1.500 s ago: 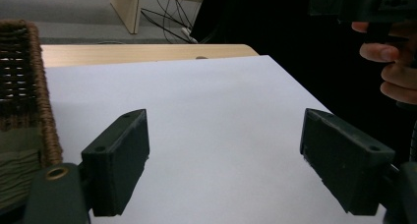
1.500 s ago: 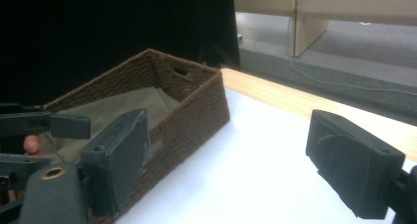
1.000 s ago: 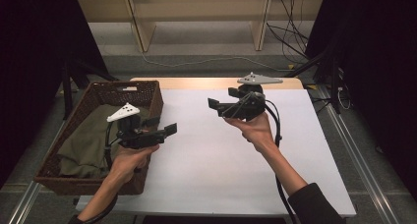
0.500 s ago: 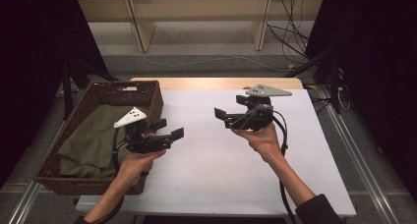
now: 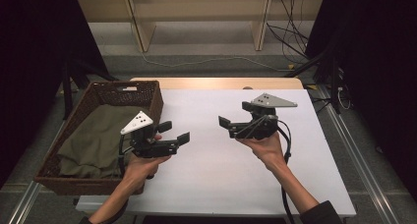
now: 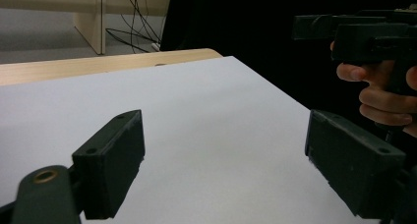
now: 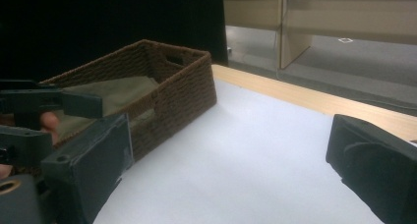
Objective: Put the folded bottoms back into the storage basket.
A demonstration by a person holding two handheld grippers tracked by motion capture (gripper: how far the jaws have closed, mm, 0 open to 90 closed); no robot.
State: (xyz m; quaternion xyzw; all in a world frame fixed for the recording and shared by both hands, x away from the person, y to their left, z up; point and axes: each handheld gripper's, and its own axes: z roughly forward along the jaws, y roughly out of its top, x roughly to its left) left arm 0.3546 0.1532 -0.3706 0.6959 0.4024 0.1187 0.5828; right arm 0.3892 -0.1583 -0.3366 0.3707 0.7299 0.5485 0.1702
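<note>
A brown wicker basket [image 5: 125, 86] stands on the left side of the white table [image 5: 221, 180] and holds an olive-green cloth [image 5: 96, 135]. Just right of the basket, my left gripper [image 5: 174, 132] hovers open over the table, pointing right with nothing between its jaws [image 6: 231, 160]. Facing it from the table's middle, my right gripper [image 5: 235, 114] points left. Its jaws have just been opening and stand wide with nothing between them [image 7: 236, 160]. The right gripper view looks toward the basket [image 7: 182, 89] and the cloth [image 7: 115, 94].
The table's far edge is a bare wooden strip [image 5: 211, 83]. Beyond it are a pale shelf unit [image 5: 196, 13] and cables on the floor [image 5: 290, 37]. Dark curtains close both sides. In the left gripper view, the other hand [image 6: 383, 94] is at the upper right.
The right hand has come nearer and lower over the table, and its jaws have spread wider. The left hand has barely shifted.
</note>
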